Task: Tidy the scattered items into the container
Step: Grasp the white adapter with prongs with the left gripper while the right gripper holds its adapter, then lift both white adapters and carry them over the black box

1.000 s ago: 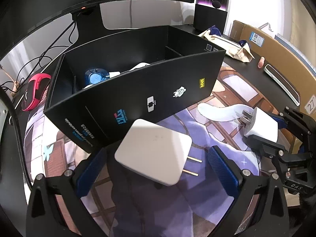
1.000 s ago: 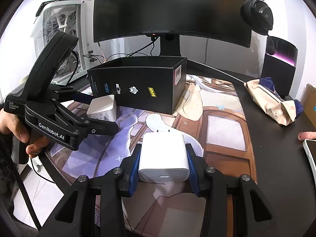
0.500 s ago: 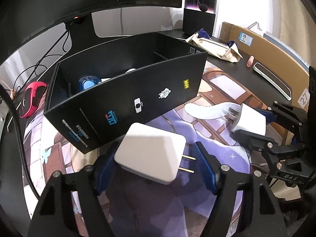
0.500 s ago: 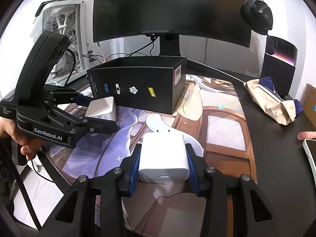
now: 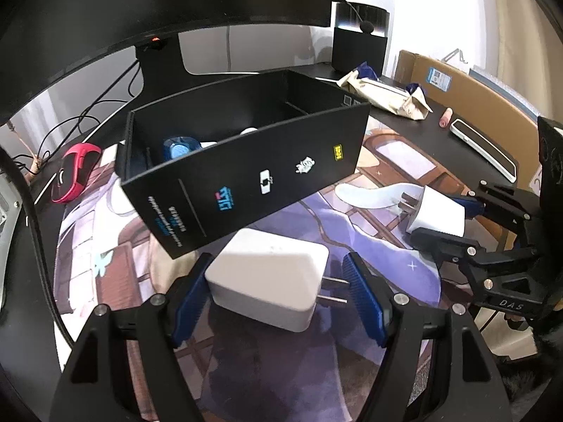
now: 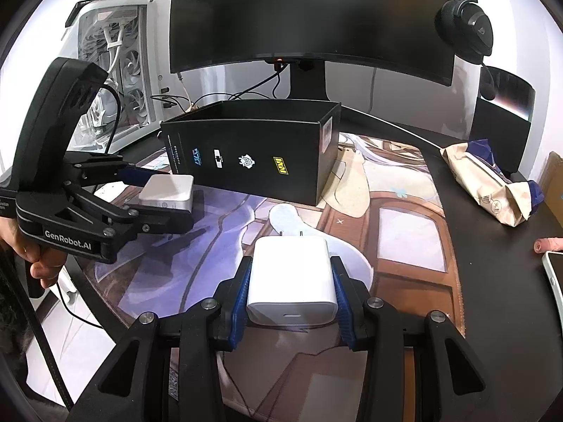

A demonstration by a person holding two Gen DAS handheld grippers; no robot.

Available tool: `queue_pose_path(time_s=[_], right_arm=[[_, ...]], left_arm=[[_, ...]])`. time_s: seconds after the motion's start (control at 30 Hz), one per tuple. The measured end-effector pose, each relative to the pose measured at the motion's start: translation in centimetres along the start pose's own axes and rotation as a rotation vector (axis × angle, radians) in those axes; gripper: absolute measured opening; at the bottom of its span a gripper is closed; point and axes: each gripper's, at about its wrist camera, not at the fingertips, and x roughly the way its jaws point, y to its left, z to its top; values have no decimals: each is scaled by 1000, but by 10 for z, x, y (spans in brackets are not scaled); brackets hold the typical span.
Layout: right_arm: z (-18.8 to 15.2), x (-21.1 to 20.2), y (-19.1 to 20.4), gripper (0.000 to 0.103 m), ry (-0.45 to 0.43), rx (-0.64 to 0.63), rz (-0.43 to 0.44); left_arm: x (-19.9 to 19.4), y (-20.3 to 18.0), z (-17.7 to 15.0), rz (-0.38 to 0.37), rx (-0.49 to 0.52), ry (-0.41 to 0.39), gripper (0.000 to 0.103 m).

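On the printed desk mat [image 6: 404, 232] before the black box [image 6: 257, 154], a white charger [image 5: 269, 283] is being gripped by the left gripper [image 5: 281, 299] and a smaller plug [image 6: 291, 281] by the right gripper [image 6: 290, 302].

**Black box, white chargers, purple mat**

The box [image 5: 246, 172] is black, printed with small blue, white and yellow logos. Both chargers are plain white: the wide charger [image 5: 269, 281] and the small charger [image 6: 291, 277]. The jaws carry blue ribbed pads [image 6: 241, 295]. The mat [image 6: 404, 232] shows purple, brown and cream artwork. The far-left mouse [image 5: 72, 172] is red and black.
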Motion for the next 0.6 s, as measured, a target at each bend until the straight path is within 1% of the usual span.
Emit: queue_pose_path(time_s=[0.6], right_arm=[[25,-9,14,41,-37,-39,11]], left_arm=[[-32,16,5,23,-31,-63,74]])
